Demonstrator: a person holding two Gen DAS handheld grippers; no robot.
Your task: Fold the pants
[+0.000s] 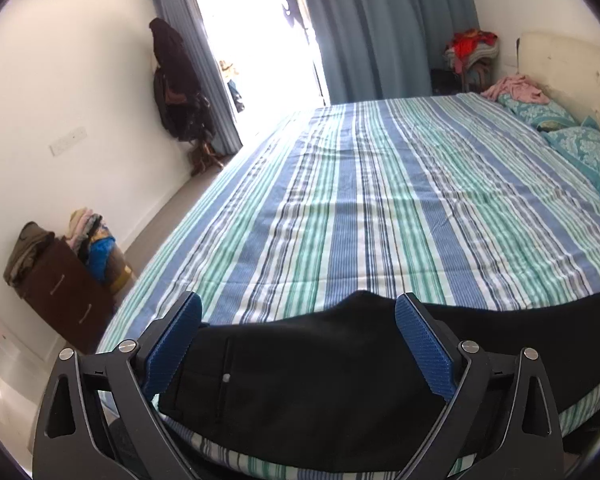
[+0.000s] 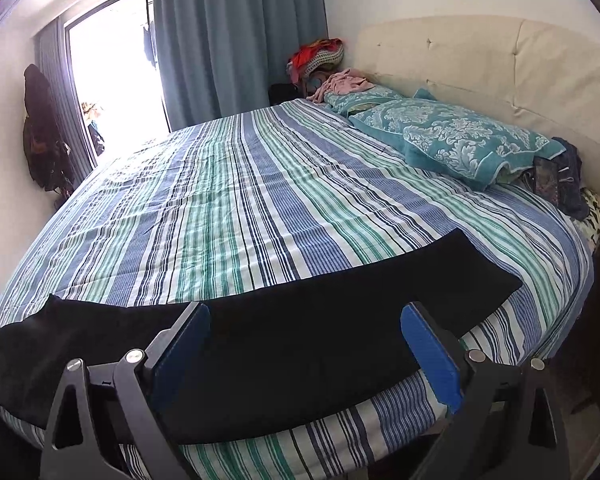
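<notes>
Pants (image 2: 300, 336): black, laid out long and flat along the near edge of the bed, running from 9 o'clock to 3 o'clock in the right wrist view; a small pale button (image 1: 225, 378) shows on the part seen from the left wrist.
Left tool (image 1: 298, 344): jaws spread wide, blue pads (image 1: 172, 344) apart, one to either side of the pants' end; contact with the cloth cannot be told.
Right tool (image 2: 306, 354): jaws spread wide over the middle stretch of the pants, gripping nothing; whether the pads touch the cloth cannot be told.
Bed (image 1: 380, 208): covered with a sheet striped in blue, green and white, lightly creased; fills the centre of both views.
Pillows (image 2: 452, 136): teal with a pale floral pattern, at 2 o'clock in the right wrist view, set against the headboard.
Headboard (image 2: 500, 64): cream, tufted, at 1 o'clock in the right wrist view.
Pink garment (image 2: 344, 84): crumpled, at the far end of the pillows.
Clothes heap (image 1: 472, 50): red and mixed colours, in the corner beyond the bed.
Curtains (image 1: 380, 28): grey-blue, drawn beside a bright glass door at 12 o'clock.
Dark coats (image 1: 176, 80): hanging on a stand by the wall, at 10 o'clock in the left wrist view.
Brown cabinet (image 1: 68, 292): at 8 o'clock in the left wrist view, with clothing piled on and beside it.
</notes>
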